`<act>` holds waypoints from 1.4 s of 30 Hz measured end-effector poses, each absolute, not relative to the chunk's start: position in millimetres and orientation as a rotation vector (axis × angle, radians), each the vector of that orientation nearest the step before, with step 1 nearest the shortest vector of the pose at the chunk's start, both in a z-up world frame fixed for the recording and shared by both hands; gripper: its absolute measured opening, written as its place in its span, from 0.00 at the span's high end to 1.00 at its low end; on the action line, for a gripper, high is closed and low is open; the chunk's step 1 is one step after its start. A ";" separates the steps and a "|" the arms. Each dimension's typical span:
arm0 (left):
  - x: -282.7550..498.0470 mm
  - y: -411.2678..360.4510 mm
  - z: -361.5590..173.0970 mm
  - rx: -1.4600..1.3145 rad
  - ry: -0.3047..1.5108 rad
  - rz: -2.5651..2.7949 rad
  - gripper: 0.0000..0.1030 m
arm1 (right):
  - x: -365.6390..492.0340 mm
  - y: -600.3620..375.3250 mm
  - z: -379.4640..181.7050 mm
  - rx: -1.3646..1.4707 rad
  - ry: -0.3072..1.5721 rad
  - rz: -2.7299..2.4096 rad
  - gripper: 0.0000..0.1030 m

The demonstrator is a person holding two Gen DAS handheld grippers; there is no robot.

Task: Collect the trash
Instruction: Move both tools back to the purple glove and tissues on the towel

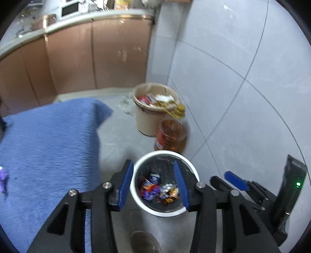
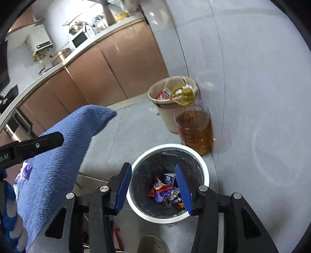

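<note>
Purple wrapper (image 1: 3, 176) plain only from left wrist

Likely kitchen: cabinets (image 1: 97, 56), microwave (image 1: 70, 8).

The left gripper (image 1: 154, 184) hangs over a small white bin (image 1: 136, 196) on the floor, fingers (image 1: 125, 184) spread wide with nothing in them. Shiny candy wrappers (image 1: 158, 189) lie inside (a bright jumble). The blue-covered table (image 1: 48, 146) is on the left. A tan bin (image 1: 149, 120) and an oil bottle (image 1: 172, 136) stand farther off.
</note>
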State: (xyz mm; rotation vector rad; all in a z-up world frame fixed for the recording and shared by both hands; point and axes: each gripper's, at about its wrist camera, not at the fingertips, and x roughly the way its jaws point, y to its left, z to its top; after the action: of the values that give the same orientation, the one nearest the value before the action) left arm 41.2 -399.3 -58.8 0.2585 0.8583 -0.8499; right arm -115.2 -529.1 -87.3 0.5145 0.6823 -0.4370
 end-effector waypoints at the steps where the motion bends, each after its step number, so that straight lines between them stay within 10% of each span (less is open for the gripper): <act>1: 40.2 -393.4 -53.6 0.253 0.840 -0.838 0.60 | -115.1 -525.0 -82.6 0.501 0.675 -0.435 0.57; 42: -58.3 -101.4 74.9 0.095 0.323 -0.426 0.50 | -155.3 -333.1 110.7 0.112 0.349 -0.247 0.42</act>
State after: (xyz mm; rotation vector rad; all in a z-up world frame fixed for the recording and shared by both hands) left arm -58.3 -101.4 74.9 0.0954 0.3230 -0.4261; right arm -155.3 -333.1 110.7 0.1116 0.3491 -0.2472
